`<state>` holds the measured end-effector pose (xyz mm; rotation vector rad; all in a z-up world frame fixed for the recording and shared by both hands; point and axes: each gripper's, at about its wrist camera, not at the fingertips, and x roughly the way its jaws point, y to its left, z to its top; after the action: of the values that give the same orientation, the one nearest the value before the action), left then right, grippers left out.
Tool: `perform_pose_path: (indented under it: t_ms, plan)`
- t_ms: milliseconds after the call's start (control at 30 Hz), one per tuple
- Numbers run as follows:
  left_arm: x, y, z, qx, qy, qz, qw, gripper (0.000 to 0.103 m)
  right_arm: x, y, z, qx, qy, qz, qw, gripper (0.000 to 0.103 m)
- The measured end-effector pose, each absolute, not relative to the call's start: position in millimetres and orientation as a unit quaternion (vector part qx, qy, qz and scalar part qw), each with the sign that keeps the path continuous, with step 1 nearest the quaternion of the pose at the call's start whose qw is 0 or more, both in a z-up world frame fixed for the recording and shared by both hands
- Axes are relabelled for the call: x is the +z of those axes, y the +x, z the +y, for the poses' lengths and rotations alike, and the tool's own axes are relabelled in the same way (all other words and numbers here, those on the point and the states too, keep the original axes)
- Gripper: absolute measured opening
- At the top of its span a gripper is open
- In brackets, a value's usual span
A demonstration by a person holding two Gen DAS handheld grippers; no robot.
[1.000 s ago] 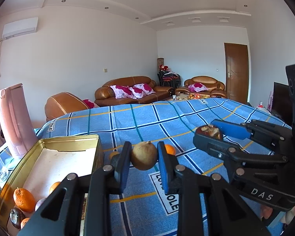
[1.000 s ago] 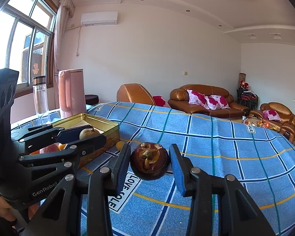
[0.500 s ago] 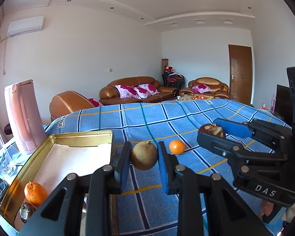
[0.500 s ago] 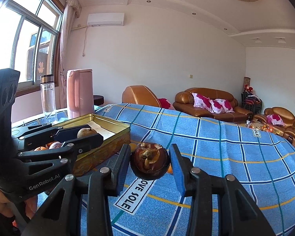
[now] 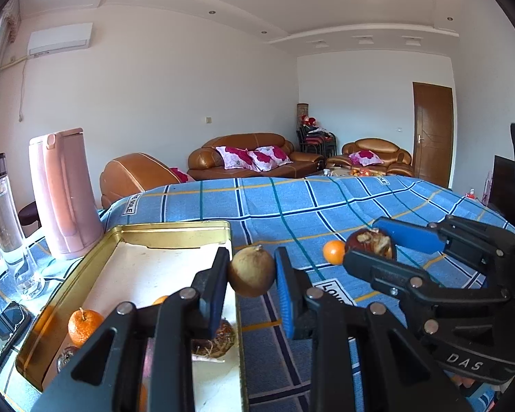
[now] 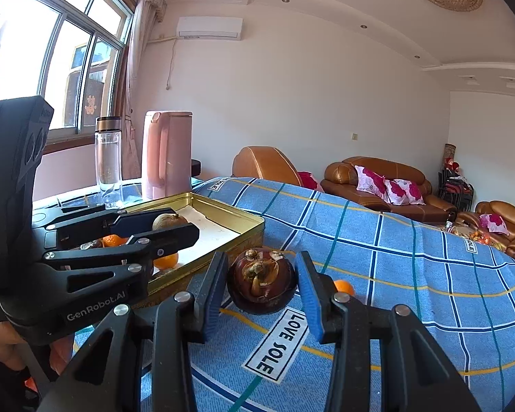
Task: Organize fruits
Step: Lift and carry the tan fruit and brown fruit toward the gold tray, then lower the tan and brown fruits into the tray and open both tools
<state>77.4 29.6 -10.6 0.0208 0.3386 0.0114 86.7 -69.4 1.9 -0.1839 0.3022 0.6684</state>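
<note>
While the blue plaid table carries a gold rectangular tin, the left tongs clamp a round tan-brown fruit at its edge; the right tongs grip a dark maroon mangosteen beside it.

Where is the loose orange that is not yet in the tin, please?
The loose orange lies on the blue checked cloth, right of the gold tin in the left wrist view, just beside the dark fruit held in the right tool.
</note>
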Motion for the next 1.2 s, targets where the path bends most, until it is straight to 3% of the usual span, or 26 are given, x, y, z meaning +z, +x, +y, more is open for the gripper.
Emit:
perform_pose_path:
  t_ms: [1200]
  plan:
    - [-13, 62, 91, 0.058, -0.014, 0.177, 0.982, 0.028, -2, 74, -5, 0.379, -0.124, 0.155, 0.904, 0.043]
